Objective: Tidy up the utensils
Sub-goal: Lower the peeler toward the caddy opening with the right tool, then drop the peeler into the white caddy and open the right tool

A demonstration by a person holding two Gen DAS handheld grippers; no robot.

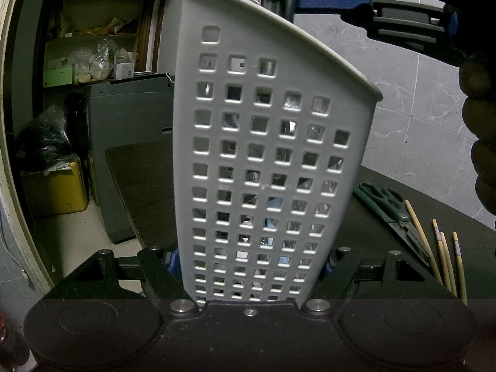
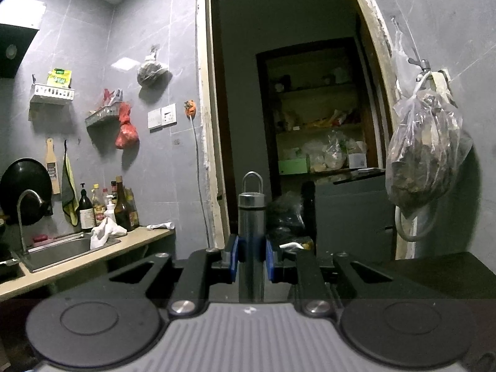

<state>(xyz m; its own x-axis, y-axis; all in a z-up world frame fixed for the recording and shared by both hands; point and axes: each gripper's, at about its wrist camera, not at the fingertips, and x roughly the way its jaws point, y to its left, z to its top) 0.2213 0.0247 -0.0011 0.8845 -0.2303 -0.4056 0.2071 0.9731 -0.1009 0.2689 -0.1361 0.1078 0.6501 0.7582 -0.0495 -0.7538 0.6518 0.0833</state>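
Observation:
A tall white perforated utensil holder (image 1: 263, 142) fills the left wrist view, standing tilted over the dark table (image 1: 387, 186). My left gripper (image 1: 251, 260) is shut on its lower part, one blue pad on each side. Utensils show dimly through its holes. In the right wrist view my right gripper (image 2: 251, 260) is shut on a metal utensil handle (image 2: 251, 217) that stands upright, with a wire loop at its top. The right gripper's fingers (image 1: 331, 0) hang above the holder's rim, with a hand (image 1: 477, 117) at the right edge. The utensil's working end is hidden.
Green-handled scissors (image 1: 392, 214) and several wooden chopsticks (image 1: 443, 254) lie on the table to the holder's right. A grey cabinet (image 1: 130, 142) and a yellow box (image 1: 59, 189) stand beyond. A sink (image 2: 59, 254), bottles (image 2: 121, 207), an open doorway (image 2: 291, 124) and a hanging plastic bag (image 2: 424, 152) lie ahead of the right gripper.

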